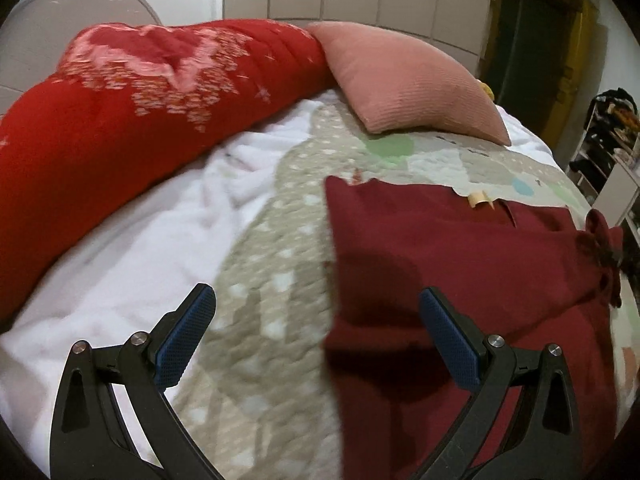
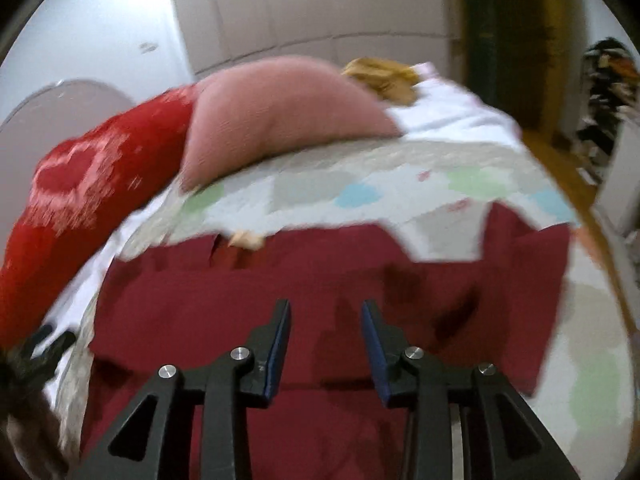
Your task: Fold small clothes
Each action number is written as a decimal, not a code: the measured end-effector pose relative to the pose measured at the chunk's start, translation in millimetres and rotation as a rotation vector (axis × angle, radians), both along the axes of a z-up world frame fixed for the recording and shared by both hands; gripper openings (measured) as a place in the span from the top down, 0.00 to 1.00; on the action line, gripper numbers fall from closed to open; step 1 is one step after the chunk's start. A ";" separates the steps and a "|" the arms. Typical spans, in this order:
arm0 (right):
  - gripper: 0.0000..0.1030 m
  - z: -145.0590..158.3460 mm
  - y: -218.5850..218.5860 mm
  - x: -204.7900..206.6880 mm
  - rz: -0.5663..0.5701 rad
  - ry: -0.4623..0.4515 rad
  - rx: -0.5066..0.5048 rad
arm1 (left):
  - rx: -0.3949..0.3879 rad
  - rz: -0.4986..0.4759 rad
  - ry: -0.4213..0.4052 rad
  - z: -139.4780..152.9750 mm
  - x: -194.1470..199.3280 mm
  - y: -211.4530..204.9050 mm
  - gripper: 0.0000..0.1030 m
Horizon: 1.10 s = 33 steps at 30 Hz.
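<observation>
On quilt [image 1: 280, 240], maroon garment [image 1: 460, 248] flat beneath both empty grippers: left gripper [image 1: 316, 304] spread wide, right gripper [image 2: 325, 312] part-spread.

Lay flat on the patchwork quilt [image 1: 280, 240], maroon garment [image 1: 460, 260], open above. Left of it, bare quilt and white sheet [image 1: 132, 248]. Blocked at far left by a bulky red duvet [image 1: 100, 128], at the back by a pink pillow [image 1: 400, 84].
</observation>
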State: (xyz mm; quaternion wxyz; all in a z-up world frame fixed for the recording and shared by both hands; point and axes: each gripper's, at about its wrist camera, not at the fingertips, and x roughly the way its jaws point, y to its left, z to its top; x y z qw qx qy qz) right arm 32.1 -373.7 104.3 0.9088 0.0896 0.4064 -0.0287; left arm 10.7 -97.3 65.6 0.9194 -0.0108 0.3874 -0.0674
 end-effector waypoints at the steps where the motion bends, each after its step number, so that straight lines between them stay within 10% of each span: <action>1: 0.67 -5.9 5.7 2.5 0.009 0.012 -0.019 | 0.003 -0.001 0.011 -2.6 7.5 -4.0 0.01; 10: 0.67 -66.9 -4.9 36.5 -0.051 0.078 -0.068 | 0.030 0.045 0.138 -44.2 44.7 4.7 0.01; 33: 0.54 -17.9 -94.1 -59.8 -0.254 0.015 -0.048 | 0.003 0.048 0.112 -49.6 41.4 7.1 0.01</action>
